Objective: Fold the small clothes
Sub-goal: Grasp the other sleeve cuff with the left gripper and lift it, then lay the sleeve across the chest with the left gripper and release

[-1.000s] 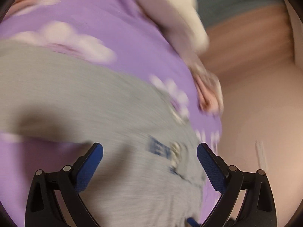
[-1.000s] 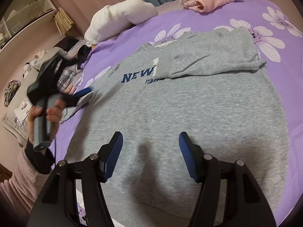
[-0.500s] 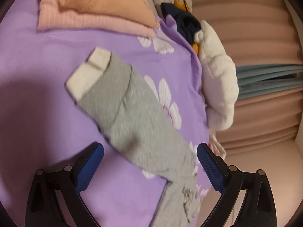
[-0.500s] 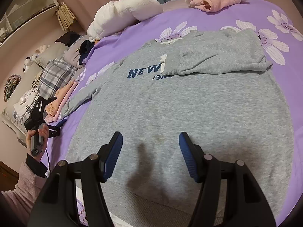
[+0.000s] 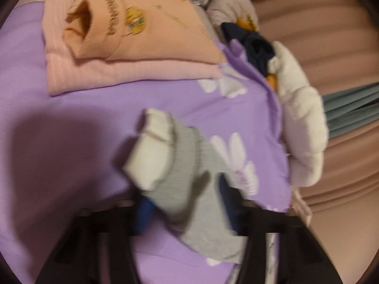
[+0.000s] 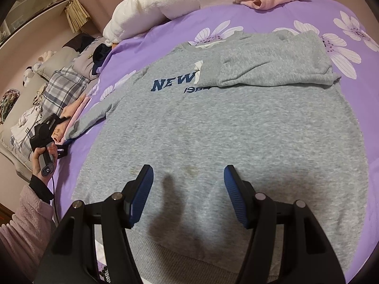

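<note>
the left gripper (image 5: pixel 187 203) has been brought onto the sleeve (image 5: pixel 189 184), which now lies between its closing fingers. the right gripper (image 6: pixel 188 189) is kept half open, empty, over the sweater (image 6: pixel 213 130) hem on the bed (image 6: pixel 355 11).

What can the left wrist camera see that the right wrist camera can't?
Only the left wrist view shows the white cuff of the grey sleeve up close, between the closing jaws of the left hand-held gripper.

Only the right wrist view shows the whole grey sweatshirt, its blue lettering, the other sleeve folded across it, and the open right hand-held gripper.

Both show the purple flowered bedsheet and the white fluffy pillow.
</note>
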{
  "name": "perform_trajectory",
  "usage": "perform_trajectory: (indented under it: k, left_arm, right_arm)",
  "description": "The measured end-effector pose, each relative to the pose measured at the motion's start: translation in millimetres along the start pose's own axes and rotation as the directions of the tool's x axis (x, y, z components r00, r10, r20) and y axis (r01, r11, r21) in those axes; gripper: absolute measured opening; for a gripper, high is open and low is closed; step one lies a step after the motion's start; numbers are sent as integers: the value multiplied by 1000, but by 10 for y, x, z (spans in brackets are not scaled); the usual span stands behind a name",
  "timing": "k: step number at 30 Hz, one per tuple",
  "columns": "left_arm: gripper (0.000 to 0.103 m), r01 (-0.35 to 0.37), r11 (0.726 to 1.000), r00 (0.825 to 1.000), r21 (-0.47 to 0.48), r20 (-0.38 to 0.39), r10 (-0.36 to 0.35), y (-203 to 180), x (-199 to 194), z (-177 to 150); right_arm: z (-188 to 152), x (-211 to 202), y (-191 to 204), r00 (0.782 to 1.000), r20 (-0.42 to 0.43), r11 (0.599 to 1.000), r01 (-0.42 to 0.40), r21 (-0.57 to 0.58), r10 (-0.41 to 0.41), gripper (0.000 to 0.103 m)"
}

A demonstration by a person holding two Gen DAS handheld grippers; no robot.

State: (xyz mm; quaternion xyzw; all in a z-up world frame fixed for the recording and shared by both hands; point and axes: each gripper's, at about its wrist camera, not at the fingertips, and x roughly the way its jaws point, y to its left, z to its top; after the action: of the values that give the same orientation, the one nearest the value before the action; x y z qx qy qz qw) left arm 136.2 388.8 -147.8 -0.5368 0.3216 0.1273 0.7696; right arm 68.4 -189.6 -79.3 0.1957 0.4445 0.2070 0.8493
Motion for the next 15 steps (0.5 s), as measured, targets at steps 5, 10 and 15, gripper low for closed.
perform_trajectory:
  k: [5,10,15]
  left_arm:
    - [16,-98,993,995,59,14,97,-100,-63,-54]
    - [14,-96,957,995,274,40,89,-705,-217,-286]
    - [14,5,871,1000,491,11,-12,-1497,-331,-781]
  right_arm:
    - [-15,-2,3,1000,2,1000,1,-9,-1,63]
    - [-8,-32,-67,1000,13,1000,-11,13,11,63]
    - [-35,-65,-140,999,17,998,-39,51,38,63]
